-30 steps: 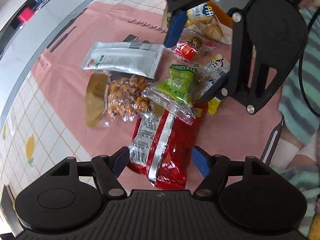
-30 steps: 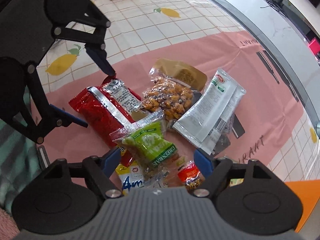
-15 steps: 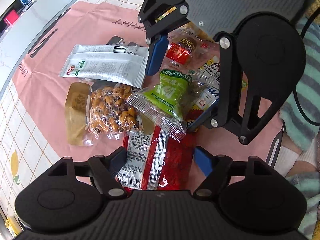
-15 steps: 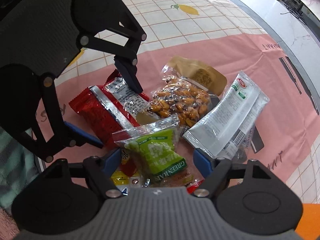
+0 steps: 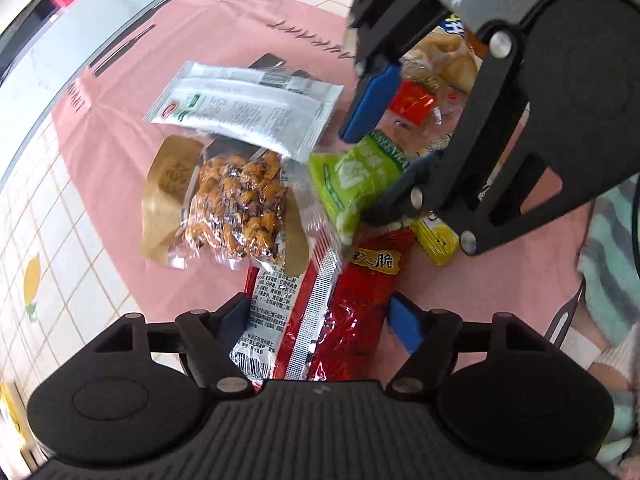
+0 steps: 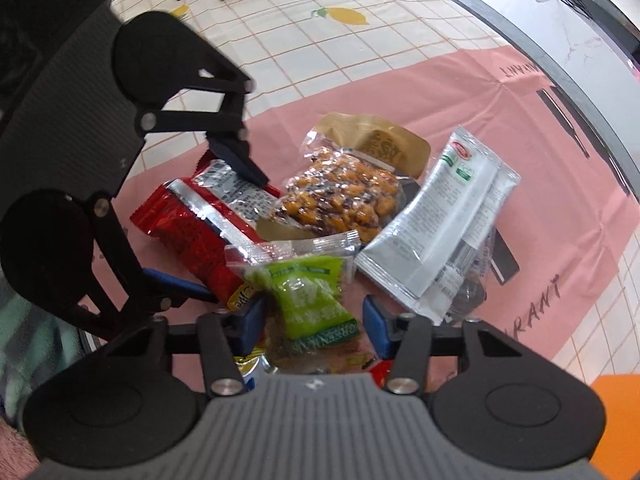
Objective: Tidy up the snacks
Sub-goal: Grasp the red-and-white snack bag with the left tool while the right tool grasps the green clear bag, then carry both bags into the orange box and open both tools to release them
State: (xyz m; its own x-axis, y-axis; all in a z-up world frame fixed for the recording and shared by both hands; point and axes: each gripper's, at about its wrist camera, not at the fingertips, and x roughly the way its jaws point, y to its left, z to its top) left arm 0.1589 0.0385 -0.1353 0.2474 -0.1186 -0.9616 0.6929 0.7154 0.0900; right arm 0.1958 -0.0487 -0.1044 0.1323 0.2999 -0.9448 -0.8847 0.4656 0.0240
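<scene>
Straddling the green snack packet (image 6: pixel 310 298), the right claw (image 6: pixel 314 318) has its blue fingers spread on either side of it, not yet pinching, while the left claw (image 5: pixel 320 320) hangs open over the red packet (image 5: pixel 344 312) beside it on the pink mat (image 5: pixel 120 152) covering the surface. Light, crinkly and slick by the look of it, the green packet probably crushes easily, so a gentle pinch across its padded middle seems safer than the thin clear seal.
</scene>
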